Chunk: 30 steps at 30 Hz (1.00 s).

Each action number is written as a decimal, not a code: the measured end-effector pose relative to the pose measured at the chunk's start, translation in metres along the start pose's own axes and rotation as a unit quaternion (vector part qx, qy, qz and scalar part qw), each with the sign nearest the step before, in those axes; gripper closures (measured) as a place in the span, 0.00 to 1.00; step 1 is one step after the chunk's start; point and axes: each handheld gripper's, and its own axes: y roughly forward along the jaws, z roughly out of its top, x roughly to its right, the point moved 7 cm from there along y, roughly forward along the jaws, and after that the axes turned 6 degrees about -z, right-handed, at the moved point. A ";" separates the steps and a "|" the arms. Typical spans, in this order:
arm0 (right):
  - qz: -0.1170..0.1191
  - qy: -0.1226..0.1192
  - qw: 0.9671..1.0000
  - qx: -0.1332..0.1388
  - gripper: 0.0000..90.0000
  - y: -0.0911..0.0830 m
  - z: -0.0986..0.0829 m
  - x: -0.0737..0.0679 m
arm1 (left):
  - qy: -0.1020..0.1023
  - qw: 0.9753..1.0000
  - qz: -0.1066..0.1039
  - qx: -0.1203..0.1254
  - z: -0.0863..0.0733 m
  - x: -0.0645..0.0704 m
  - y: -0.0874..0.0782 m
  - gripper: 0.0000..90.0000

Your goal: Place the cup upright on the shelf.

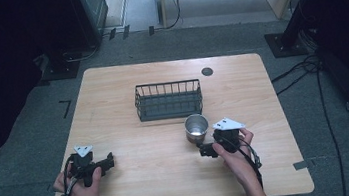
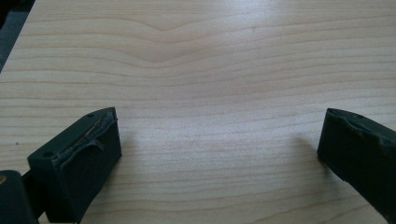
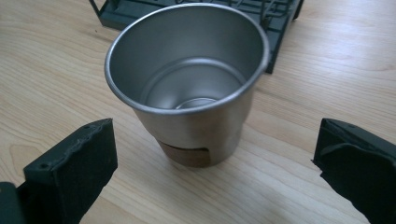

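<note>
Steel cup (image 3: 187, 88) upright just before wire basket (image 1: 168, 100); right gripper (image 3: 215, 158) jaws apart, lined up to clasp it; left gripper (image 2: 219, 154) jaws apart, idle over bare table (image 2: 210, 56).

Bare table (image 1: 136, 173) is seen between the two hands; nothing stands in the way there. The left gripper (image 2: 219, 140) is spread wide over bare wood, no obstacle between or ahead of its jaws. The right gripper (image 3: 215, 154) is spread wide too, with the metal cup (image 3: 196, 88) standing upright just ahead of the gap; free wood is left on both sides of the cup. The wire basket (image 1: 169, 100) is placed just behind the cup, so passage beyond the cup is blocked. Open tabletop is left to the basket's left and right and along the far edge, apart from a small dark disc (image 1: 207, 71) near the far edge.
</note>
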 end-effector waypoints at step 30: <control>-0.049 0.010 0.999 -0.007 0.18 0.041 0.017 -0.021 | 0.000 1.000 0.000 0.000 0.000 0.000 0.000 0.00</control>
